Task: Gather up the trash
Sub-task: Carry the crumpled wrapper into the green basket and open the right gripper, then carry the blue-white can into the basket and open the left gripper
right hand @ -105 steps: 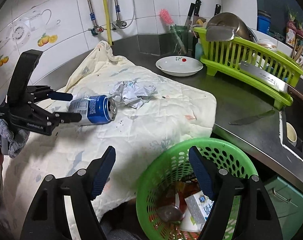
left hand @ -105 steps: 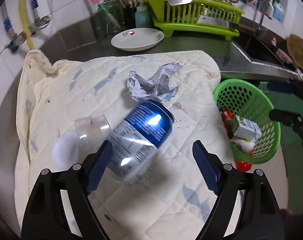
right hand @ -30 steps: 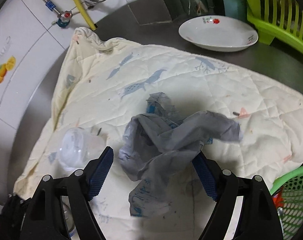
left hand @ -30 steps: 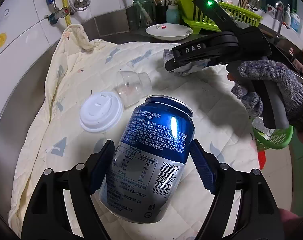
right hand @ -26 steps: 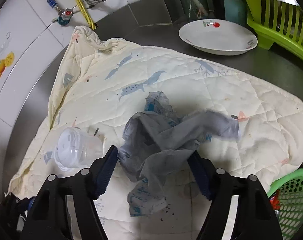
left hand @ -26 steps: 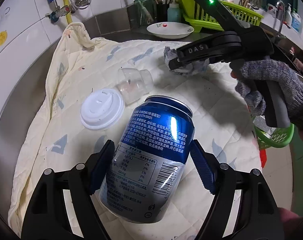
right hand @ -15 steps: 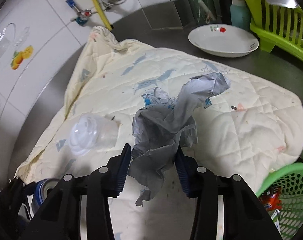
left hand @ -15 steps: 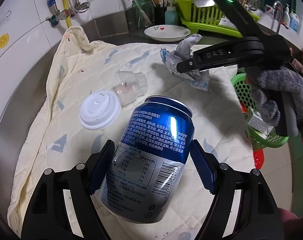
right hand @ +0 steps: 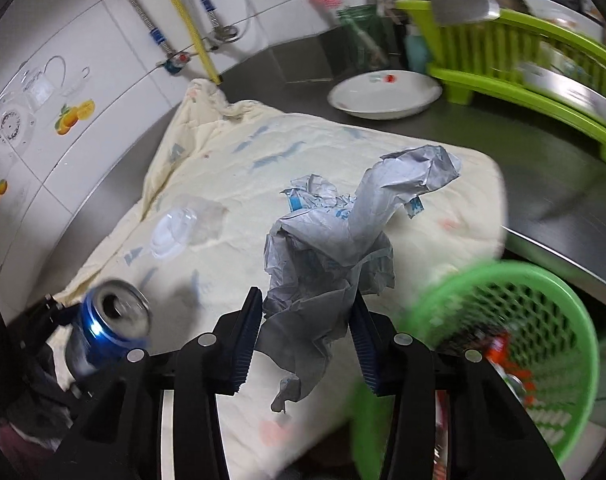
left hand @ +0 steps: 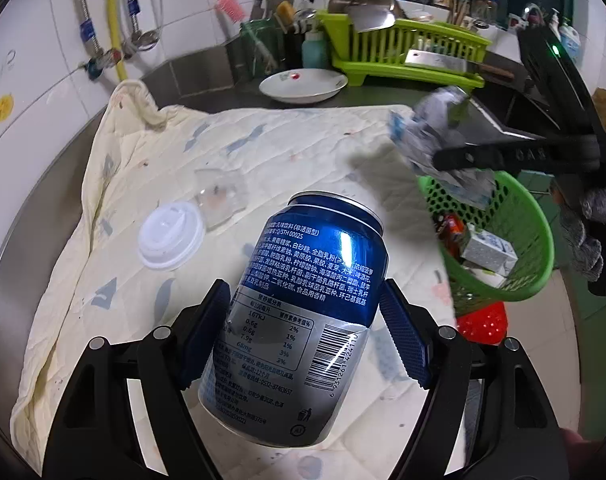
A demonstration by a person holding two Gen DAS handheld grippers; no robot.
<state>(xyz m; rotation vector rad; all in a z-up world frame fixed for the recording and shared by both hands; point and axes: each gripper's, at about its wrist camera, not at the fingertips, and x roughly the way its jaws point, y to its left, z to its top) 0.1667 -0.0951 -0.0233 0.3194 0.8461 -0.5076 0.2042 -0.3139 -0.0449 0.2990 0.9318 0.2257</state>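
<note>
My left gripper (left hand: 303, 316) is shut on a blue drink can (left hand: 307, 304) and holds it above the quilted cloth (left hand: 151, 160). The can also shows in the right wrist view (right hand: 111, 324). My right gripper (right hand: 305, 320) is shut on a crumpled grey wrapper (right hand: 335, 240), lifted off the cloth near the cloth's right edge. In the left wrist view the wrapper (left hand: 431, 140) hangs over the rim of the green trash basket (left hand: 531, 216). The basket (right hand: 543, 300) holds several pieces of trash.
A white lid (left hand: 171, 240) and a clear plastic cup (left hand: 221, 196) lie on the cloth. A white dish (left hand: 303, 86) and a green dish rack (left hand: 407, 40) stand behind on the steel counter. Tiled wall with hoses at the left.
My right gripper has shut on the wrapper, lifted it off the cloth and carried it right toward the basket. The left gripper keeps holding the can.
</note>
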